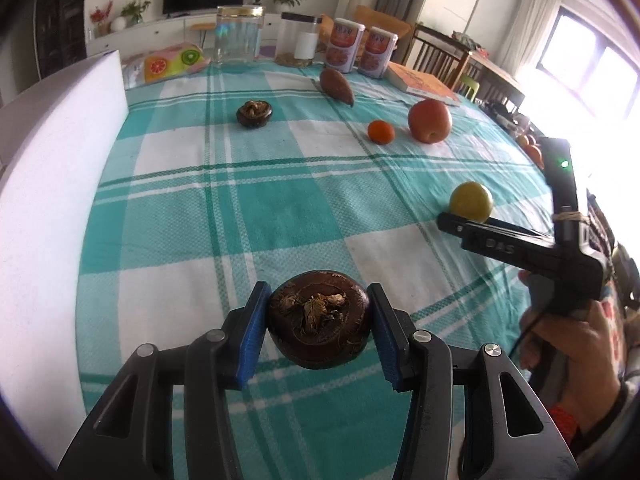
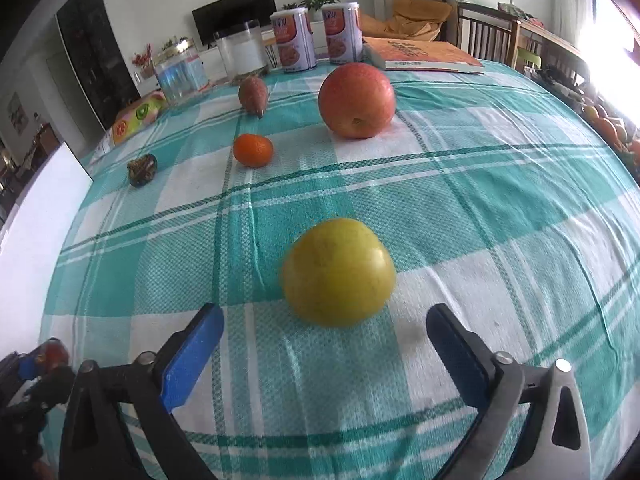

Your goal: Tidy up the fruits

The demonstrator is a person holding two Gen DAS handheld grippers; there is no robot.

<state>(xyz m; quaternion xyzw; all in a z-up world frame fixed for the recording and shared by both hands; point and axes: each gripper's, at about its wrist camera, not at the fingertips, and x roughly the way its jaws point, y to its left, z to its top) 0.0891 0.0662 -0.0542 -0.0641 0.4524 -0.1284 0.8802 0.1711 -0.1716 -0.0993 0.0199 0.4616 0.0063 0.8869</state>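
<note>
Clamped in our left tool (image 1: 318, 326): one dark round fruit (image 1: 318, 320), just off the bench (image 1: 280, 200). Right tool (image 2: 324, 354) gapes empty before the yellow fruit (image 2: 338, 272). Apple (image 2: 356, 100), orange (image 2: 253, 150) and others remain scattered, so we're barely started.

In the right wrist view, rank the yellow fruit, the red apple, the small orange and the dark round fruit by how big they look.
1. yellow fruit, though it is nearest the camera, so it may not really outsize the apple
2. red apple
3. small orange
4. dark round fruit
</note>
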